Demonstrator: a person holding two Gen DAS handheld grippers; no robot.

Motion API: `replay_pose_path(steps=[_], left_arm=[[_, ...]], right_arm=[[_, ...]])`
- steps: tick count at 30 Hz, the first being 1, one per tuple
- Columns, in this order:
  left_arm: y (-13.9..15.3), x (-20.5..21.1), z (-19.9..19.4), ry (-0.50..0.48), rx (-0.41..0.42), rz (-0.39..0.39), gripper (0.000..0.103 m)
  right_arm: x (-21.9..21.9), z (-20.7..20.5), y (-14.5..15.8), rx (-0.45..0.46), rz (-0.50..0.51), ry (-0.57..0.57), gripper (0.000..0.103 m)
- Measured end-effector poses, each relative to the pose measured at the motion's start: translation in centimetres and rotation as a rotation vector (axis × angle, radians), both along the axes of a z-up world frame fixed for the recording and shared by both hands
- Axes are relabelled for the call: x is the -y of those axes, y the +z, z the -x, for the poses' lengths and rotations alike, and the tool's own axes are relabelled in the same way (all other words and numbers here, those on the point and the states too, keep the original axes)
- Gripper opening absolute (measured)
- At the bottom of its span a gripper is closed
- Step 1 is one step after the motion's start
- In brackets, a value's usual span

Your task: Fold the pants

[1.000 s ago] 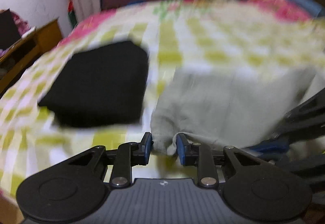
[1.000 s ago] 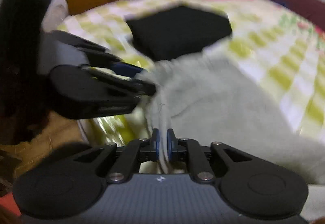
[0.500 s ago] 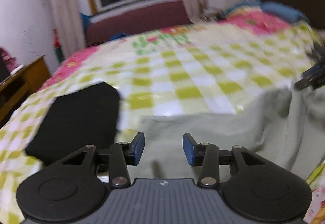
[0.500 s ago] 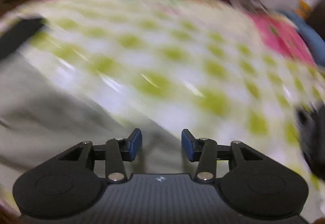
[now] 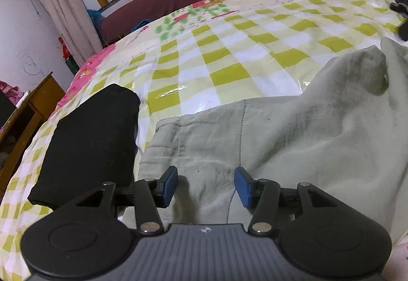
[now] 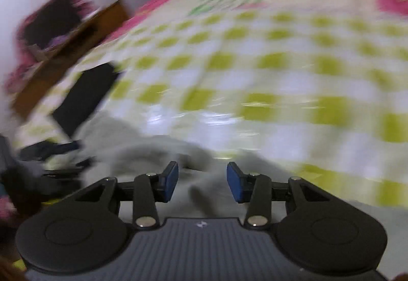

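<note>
Below both grippers' fingers: grey pants [image 5: 293, 133] on bed; left gripper [image 5: 206, 185] opening, right gripper [image 6: 202, 181] spread, neither pinching.

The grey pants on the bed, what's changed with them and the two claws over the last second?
Both claws let go. A second ago each pinched an edge of the grey pants; now the left claw is opening with only flat cloth beneath it, and the right claw stands open and has swung out to the right. The pants now lie spread on the checked bedspread. The folded black garment stayed put.
</note>
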State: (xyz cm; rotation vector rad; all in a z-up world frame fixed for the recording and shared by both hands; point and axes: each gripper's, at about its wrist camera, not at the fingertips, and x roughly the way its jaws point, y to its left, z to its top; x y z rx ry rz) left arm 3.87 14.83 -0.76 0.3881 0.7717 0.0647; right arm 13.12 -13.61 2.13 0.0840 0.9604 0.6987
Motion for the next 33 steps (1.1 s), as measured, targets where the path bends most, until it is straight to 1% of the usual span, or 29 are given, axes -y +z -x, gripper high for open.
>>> replay_pose_path(steps=[2,4,6,8,10,11,12,14,15,16,17,19,20,21,23,24,26,27,30,31,33], left_arm=[[0.0,0.0,0.0,0.009,-0.001,0.005,0.063],[0.0,-0.1,0.0,0.012,-0.003,0.012,0.063],[0.1,-0.3,-0.1,0.013,-0.005,0.025,0.063],[0.0,-0.5,-0.2,0.013,-0.006,0.040,0.063],[0.0,-0.6,-0.4,0.012,-0.003,0.047,0.064],[0.0,-0.7,-0.4,0.012,-0.002,0.049,0.064],[0.0,-0.7,-0.4,0.012,-0.002,0.052,0.064],[0.0,-0.8,-0.3,0.015,0.001,0.062,0.064],[0.0,-0.9,-0.3,0.016,0.003,0.065,0.064],[0.0,-0.9,-0.3,0.016,0.007,0.066,0.065],[-0.1,-0.9,-0.3,0.016,0.011,0.064,0.065],[-0.1,-1.0,-0.5,0.021,0.021,0.058,0.068],[-0.2,-1.0,-0.7,0.031,0.030,0.048,0.069],[-0.3,-1.1,-0.8,0.042,0.040,0.040,0.069],[-0.5,-1.2,-1.4,0.071,0.059,0.013,0.070],[-0.8,-1.3,-1.7,0.079,0.060,-0.002,0.074],[-1.0,-1.5,-1.9,0.089,0.065,-0.016,0.078],[-1.1,-1.6,-1.9,0.092,0.068,-0.017,0.080],[-1.1,-1.8,-1.7,0.102,0.077,-0.018,0.082],[-1.1,-1.8,-1.7,0.105,0.078,-0.016,0.082],[-1.0,-1.7,-1.8,0.107,0.078,-0.021,0.082]], right_arm=[[-2.1,-1.8,-1.7,-0.058,0.021,0.071,0.044],[-3.2,-2.6,-3.1,-0.143,0.052,0.122,0.044],[-3.4,-2.2,-3.8,-0.168,0.047,0.155,0.045],[-3.7,-2.7,-4.1,-0.191,0.021,0.160,0.045],[-4.1,-3.5,-4.6,-0.260,-0.055,0.158,0.044],[-4.3,-4.1,-4.8,-0.293,-0.069,0.166,0.042],[-4.7,-4.5,-5.1,-0.307,-0.073,0.165,0.042],[-5.1,-5.5,-5.3,-0.292,-0.064,0.132,0.040],[-5.2,-6.1,-5.4,-0.286,-0.072,0.110,0.035],[-5.1,-7.0,-5.6,-0.282,-0.095,0.063,0.033],[-4.7,-8.0,-5.7,-0.284,-0.135,0.017,0.030],[-3.9,-10.0,-5.9,-0.293,-0.231,-0.086,0.029],[-3.7,-10.9,-6.1,-0.291,-0.264,-0.129,0.029],[-3.6,-11.5,-6.1,-0.262,-0.269,-0.158,0.029],[-3.8,-12.4,-5.8,-0.163,-0.200,-0.195,0.032],[-3.9,-12.6,-5.6,-0.136,-0.159,-0.206,0.032],[-2.9,-12.0,-5.0,-0.127,-0.159,-0.220,0.032],[-2.3,-11.3,-4.5,-0.110,-0.158,-0.222,0.032],[0.6,-7.5,-2.0,0.032,-0.096,-0.228,0.033],[1.7,-5.7,-1.3,0.084,-0.055,-0.220,0.033],[3.1,-3.6,-1.1,0.100,0.003,-0.208,0.034]])
